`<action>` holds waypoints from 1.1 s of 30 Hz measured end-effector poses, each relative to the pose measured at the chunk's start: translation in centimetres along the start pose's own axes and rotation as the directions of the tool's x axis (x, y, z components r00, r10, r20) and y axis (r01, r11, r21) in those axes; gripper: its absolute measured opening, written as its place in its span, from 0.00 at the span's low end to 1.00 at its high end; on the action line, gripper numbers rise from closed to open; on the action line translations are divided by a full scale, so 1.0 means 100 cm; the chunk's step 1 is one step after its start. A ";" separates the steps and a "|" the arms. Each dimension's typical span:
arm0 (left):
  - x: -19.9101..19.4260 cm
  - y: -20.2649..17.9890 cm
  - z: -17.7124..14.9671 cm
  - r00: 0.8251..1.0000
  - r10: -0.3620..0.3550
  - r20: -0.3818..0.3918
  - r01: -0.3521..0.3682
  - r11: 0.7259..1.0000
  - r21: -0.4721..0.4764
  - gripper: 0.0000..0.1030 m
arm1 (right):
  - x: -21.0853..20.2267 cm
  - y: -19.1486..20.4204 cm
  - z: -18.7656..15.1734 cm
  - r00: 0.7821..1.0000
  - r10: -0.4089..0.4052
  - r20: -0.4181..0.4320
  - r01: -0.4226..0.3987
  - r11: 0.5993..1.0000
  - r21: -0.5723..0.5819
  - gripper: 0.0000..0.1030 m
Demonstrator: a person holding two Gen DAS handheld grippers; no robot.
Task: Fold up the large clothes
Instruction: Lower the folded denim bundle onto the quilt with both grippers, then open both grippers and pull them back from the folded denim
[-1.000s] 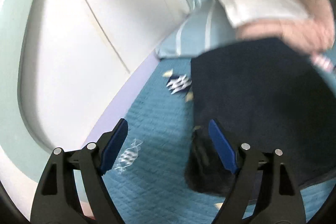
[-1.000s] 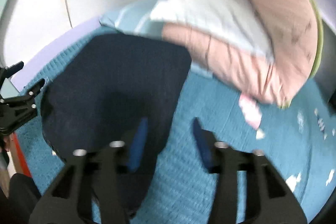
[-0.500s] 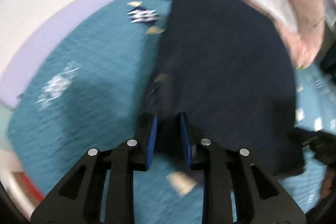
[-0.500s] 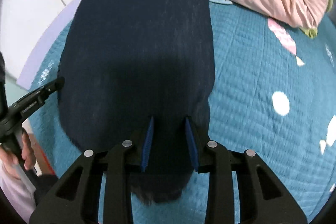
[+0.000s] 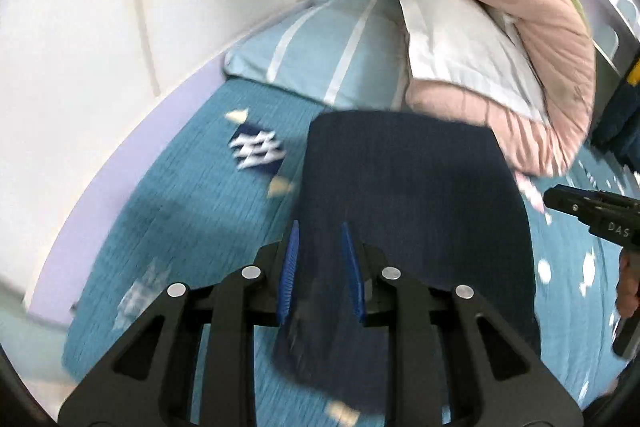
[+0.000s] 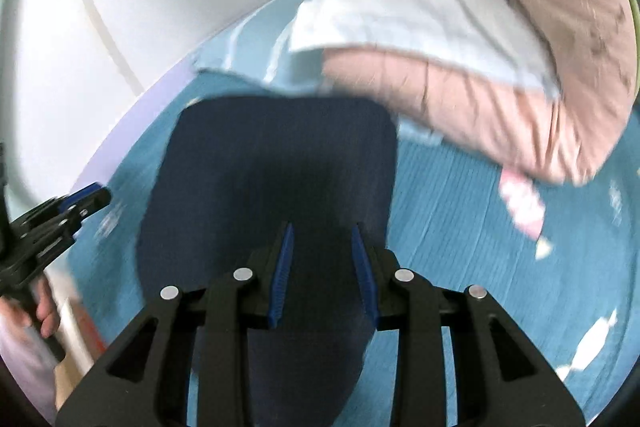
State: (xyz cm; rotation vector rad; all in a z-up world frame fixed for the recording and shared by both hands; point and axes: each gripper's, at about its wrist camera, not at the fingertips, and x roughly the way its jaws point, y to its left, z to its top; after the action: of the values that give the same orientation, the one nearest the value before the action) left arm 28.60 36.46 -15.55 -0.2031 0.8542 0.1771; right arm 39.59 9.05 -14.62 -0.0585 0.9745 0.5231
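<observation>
Left wrist view: we see the left gripper [image 5: 320, 267] with its blue pads [image 5: 289, 275] drawn close on either side of the near edge of a dark navy garment [image 5: 412, 195], the cloth passing between them and hanging below; the garment lies flat on the teal quilted bedspread [image 5: 192, 219], its far edge near the pillows at the head of the bed; we note that the gap between the pads is narrow and filled with fabric, so we read the left gripper as clamped on the garment. At the right edge of this view we see the right gripper [image 5: 592, 215], held in a hand [image 5: 628, 287].

Right wrist view: we see the right gripper [image 6: 322, 267] with its blue pads [image 6: 282, 275] likewise set close about the garment's [image 6: 272, 163] near edge, dark cloth filling the space between them and drooping beneath; we read it too as gripping the garment. The left gripper [image 6: 60, 215] appears at the left edge, at the garment's other near corner.

Beyond the garment we see a light blue striped pillow [image 5: 328, 51]; on it rest a white pillow [image 5: 460, 39] and a pink quilted duvet [image 5: 532, 7]; a white wall [image 5: 100, 27] borders the bed's left edge; both views are motion-blurred.
</observation>
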 end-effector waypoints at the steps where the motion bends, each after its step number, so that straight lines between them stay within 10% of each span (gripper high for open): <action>1: 0.017 -0.003 0.009 1.000 -0.012 -0.007 0.012 1.000 -0.017 0.23 | 0.011 -0.005 0.008 1.000 0.030 -0.001 -0.030 0.999 0.043 0.30; 8: 0.128 -0.001 0.016 0.983 0.024 -0.182 -0.051 0.988 -0.144 0.24 | 0.081 0.004 0.004 0.996 -0.074 -0.044 0.072 0.996 -0.043 0.29; 14: 0.104 -0.010 0.012 0.982 0.046 -0.182 -0.064 0.994 -0.092 0.34 | 0.055 0.009 -0.006 0.989 -0.115 -0.088 0.106 0.989 -0.106 0.35; 16: 0.086 -0.010 0.002 0.982 0.061 -0.181 -0.082 0.991 -0.107 0.64 | 0.037 0.008 -0.020 0.991 -0.103 -0.088 0.092 0.988 -0.122 0.44; 33: -0.044 -0.102 -0.129 0.975 0.155 -0.157 -0.157 0.988 0.003 0.65 | -0.120 0.006 -0.151 0.994 -0.100 0.053 0.104 0.991 -0.088 0.82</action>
State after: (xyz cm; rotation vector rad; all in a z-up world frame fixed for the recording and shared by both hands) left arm 18.79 23.07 -19.31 -0.1603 1.0264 0.3154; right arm 22.24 0.64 -13.52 -0.1754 0.8955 0.4723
